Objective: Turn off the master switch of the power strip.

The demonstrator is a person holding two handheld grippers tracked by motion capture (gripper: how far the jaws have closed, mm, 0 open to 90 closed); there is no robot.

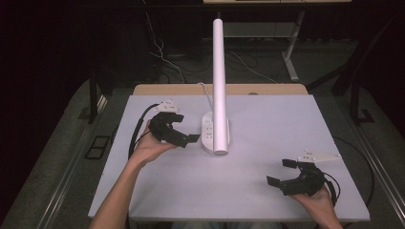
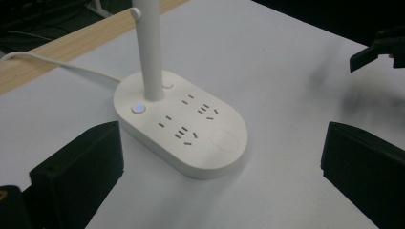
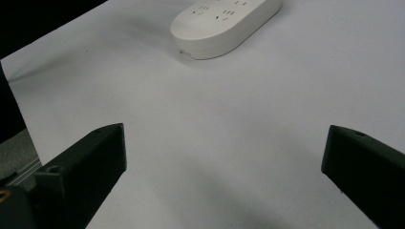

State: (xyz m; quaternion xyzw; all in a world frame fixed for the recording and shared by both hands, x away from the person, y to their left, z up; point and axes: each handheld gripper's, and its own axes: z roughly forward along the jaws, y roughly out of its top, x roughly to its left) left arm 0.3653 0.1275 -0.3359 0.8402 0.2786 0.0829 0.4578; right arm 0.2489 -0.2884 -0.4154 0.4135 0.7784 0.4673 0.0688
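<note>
High view: lamp base mid-table, white stem rising from it. Left gripper just left of base, jaws wide apart, holding nothing, not touching. Left gripper view: base between jaws, ahead; blue button lit; sockets on top vacant. Right gripper well apart, near right edge, jaws wide, nothing held.

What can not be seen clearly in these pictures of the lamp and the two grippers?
- Lamp base: in the high view the white lamp arm covers its right part.
- Lamp arm: cut off by the top edge in the left gripper view.
- Cable: its plug end runs off the left edge.
- Base in the right gripper view: its far end is cut by the top edge.
</note>
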